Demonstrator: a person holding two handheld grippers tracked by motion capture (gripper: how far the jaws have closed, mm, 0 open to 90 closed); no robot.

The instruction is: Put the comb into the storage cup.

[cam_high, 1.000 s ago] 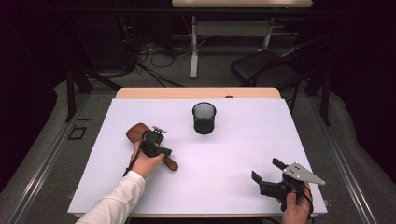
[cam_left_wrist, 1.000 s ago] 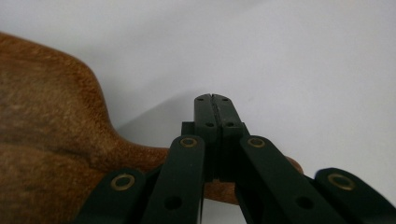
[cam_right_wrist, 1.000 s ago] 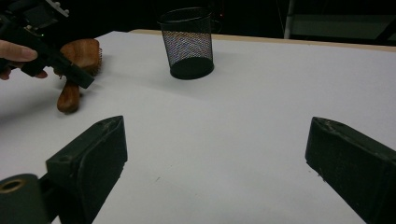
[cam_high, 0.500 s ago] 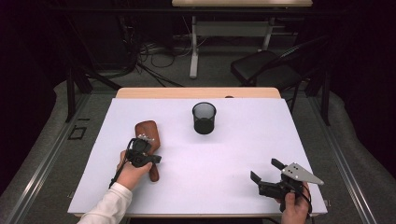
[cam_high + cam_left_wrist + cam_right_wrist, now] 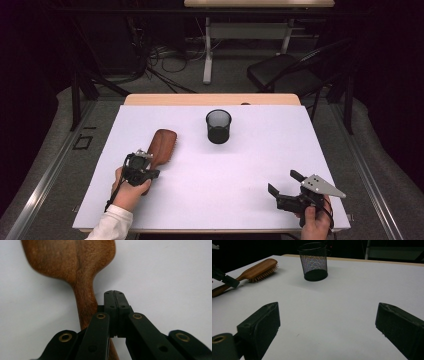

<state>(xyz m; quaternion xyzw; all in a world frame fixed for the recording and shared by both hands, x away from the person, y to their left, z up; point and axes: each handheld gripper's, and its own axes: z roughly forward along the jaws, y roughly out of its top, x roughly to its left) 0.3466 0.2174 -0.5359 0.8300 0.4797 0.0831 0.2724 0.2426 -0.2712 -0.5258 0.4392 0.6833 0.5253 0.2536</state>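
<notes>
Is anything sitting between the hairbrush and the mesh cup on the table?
Nothing visible. Bare white table lies between the hairbrush and the mesh cup. The left gripper, fingers shut, sits at the brush handle on the side away from the cup; the right gripper is open near the table's front edge.

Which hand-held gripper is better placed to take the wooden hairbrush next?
Left. The left hand-held gripper, jaws shut, sits beside the hairbrush handle. The right hand-held gripper, open, rests far across the table.
</notes>
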